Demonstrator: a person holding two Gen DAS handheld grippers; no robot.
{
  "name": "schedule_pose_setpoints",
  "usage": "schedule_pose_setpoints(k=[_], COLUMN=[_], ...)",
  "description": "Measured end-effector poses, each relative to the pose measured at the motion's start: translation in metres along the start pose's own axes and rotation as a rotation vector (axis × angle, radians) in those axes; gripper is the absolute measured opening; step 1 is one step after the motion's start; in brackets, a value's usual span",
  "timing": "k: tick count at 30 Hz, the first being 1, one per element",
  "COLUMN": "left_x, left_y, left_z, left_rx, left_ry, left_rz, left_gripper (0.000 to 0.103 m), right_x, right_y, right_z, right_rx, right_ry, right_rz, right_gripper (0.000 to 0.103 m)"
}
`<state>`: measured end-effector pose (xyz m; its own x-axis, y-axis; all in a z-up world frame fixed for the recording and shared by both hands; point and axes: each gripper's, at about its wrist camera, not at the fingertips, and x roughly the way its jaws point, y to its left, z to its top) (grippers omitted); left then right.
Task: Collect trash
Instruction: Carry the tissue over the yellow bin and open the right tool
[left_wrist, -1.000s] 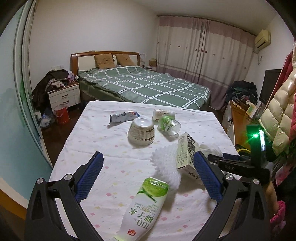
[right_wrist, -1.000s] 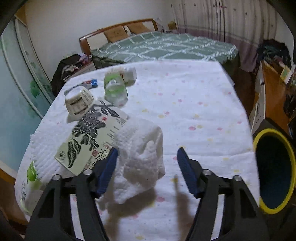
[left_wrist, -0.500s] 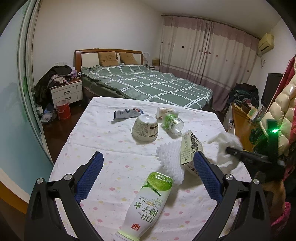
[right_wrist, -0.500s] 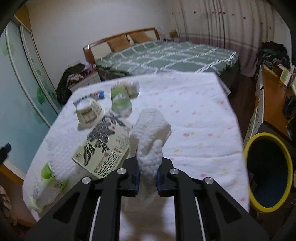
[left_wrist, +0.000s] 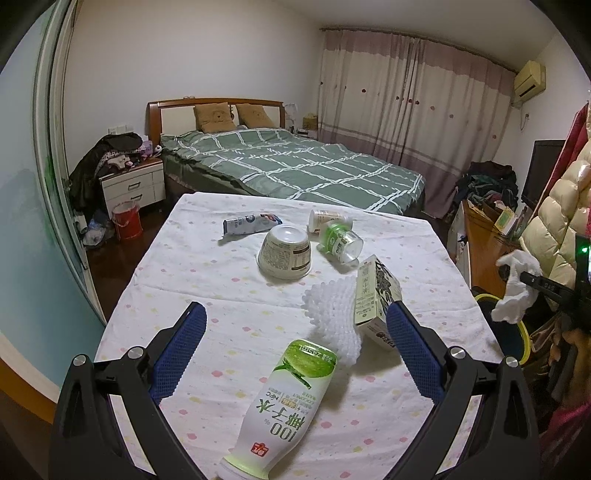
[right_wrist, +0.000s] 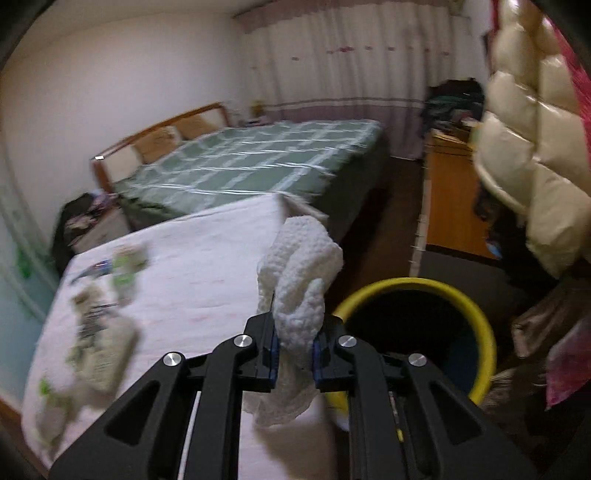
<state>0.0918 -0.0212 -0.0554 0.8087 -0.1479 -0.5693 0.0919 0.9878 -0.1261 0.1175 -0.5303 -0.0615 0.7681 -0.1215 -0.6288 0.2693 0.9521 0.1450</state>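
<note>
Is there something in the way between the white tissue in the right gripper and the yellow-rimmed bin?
Nothing visible. The right gripper is shut on the tissue, off the table's edge, and the bin stands open on the floor just past it, with only air between them. The mouth of the bin is uncovered.

white crumpled tissue (right_wrist: 299, 273), yellow-rimmed bin (right_wrist: 476, 317), pastel-dotted tablecloth (left_wrist: 221, 295), green checked bedspread (left_wrist: 295, 166)
</note>
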Motion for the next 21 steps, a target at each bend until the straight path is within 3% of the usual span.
schedule_pose_setpoints(k=[10, 15, 17, 21], left_x=[0.005, 0.008, 0.011, 0.017], left_y=[0.002, 0.009, 0.010, 0.008], left_z=[-0.004, -0.005, -0.006, -0.008], left_rx=[0.003, -0.011, -0.011, 0.009], left_ry=[0.011, 0.018, 0.025, 0.044], left_rz=[-0.006, -0.022, -0.029, -0.053], left_gripper=[0.096, 0.096, 0.096, 0.096], right_x=[0.066, 0.083, 0.084, 0.078], right_y=[-0.062, -0.074, -0.076, -0.083], right_z=[-0.011, -0.020, -0.024, -0.030], right_rx=[0.059, 0.073, 0.077, 0.129], right_ry=[0.098, 0.139, 0.137, 0.126], right_rz=[-0.199, -0.261, -0.284, -0.280], right_gripper=[0.015, 0.054, 0.061, 0.063])
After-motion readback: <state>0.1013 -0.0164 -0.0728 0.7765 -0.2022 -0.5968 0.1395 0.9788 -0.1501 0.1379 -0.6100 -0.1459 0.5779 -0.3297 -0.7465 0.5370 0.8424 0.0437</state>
